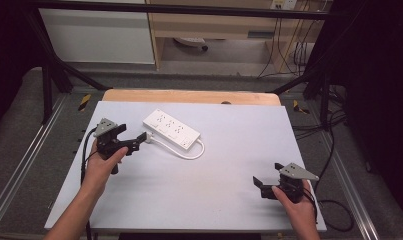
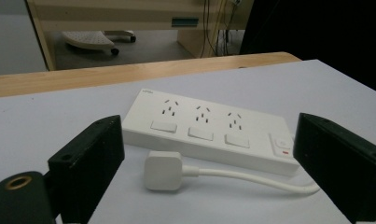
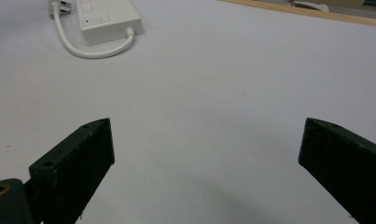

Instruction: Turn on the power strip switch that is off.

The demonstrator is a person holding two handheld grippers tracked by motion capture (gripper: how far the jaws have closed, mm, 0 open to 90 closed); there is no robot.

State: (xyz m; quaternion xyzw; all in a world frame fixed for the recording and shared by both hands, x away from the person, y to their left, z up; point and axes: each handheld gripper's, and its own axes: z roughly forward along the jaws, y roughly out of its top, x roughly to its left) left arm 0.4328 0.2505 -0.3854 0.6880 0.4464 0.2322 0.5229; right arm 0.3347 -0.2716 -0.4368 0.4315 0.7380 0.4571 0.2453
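A white power strip (image 1: 171, 128) with three outlets lies at the back left of the white tabletop (image 1: 229, 165). Its white cable (image 1: 189, 153) loops round to a square white plug (image 1: 144, 135) lying flat on the table. My left gripper (image 1: 131, 133) is open just left of the plug. In the left gripper view the plug (image 2: 162, 170) lies between and slightly ahead of the black fingers (image 2: 90, 163), in front of the strip (image 2: 209, 130), with nothing gripped. My right gripper (image 1: 268, 174) stands open over bare table at the front right, its fingers (image 3: 73, 168) wide apart.
A wooden table edge (image 1: 189, 96) runs behind the white top. Beyond it are a light wood cabinet (image 1: 214, 25) and hanging cables (image 1: 284, 45). Black frame bars (image 1: 54, 65) flank the table, and cables (image 1: 334, 145) trail on the floor at the right.
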